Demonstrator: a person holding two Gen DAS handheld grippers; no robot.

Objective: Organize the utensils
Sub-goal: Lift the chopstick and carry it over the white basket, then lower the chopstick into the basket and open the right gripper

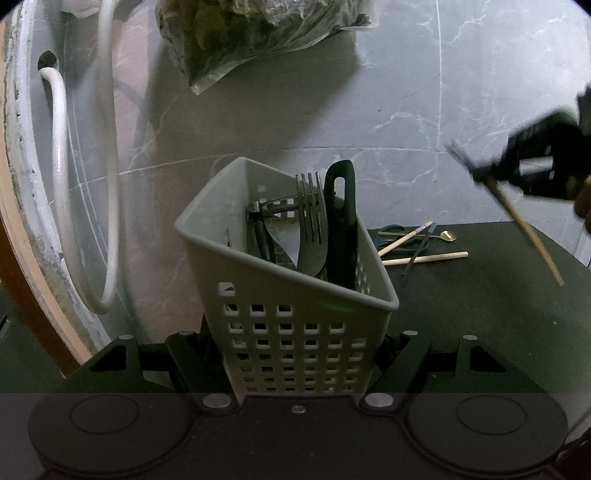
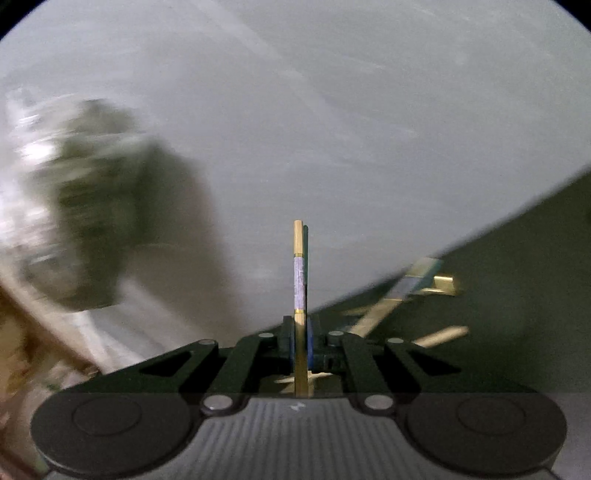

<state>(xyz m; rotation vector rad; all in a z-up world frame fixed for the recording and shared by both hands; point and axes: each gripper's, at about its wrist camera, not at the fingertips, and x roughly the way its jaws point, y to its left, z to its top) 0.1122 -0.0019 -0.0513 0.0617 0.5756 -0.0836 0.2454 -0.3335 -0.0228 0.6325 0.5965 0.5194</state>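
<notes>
Nearest in the left wrist view, the grey perforated caddy [image 1: 295, 332] is clamped between the fingers of the left gripper [image 1: 299, 354], whose jaws are pressed against its two sides. The caddy is seen tilted above the dark table [image 1: 480, 314]. Inside it a black fork [image 1: 312, 225] is stood tines up, touching a black handle [image 1: 340, 229] with a hanging slot, and a metal tool with a spring [image 1: 273, 206] is lodged behind them.

In the right wrist view, the right gripper [image 2: 301, 347] is clenched on a chopstick [image 2: 298, 280], which is held upright between the pads; a gold tip and a pale purple band are shown above the jaws. A darker stick seems to be pressed beside it, though the blur leaves this uncertain.

Farther back on the table, loose chopsticks [image 1: 424, 256] are laid crossing each other beside a small gold spoon [image 1: 445, 234]. At the right edge of the left view, the right gripper and its chopstick are seen raised above the table, well apart from the caddy.

Beyond, a clear bag of dark greens [image 1: 258, 33] is set against the marbled grey wall [image 1: 406, 92], and a white hose [image 1: 107, 166] is looped at the left.
</notes>
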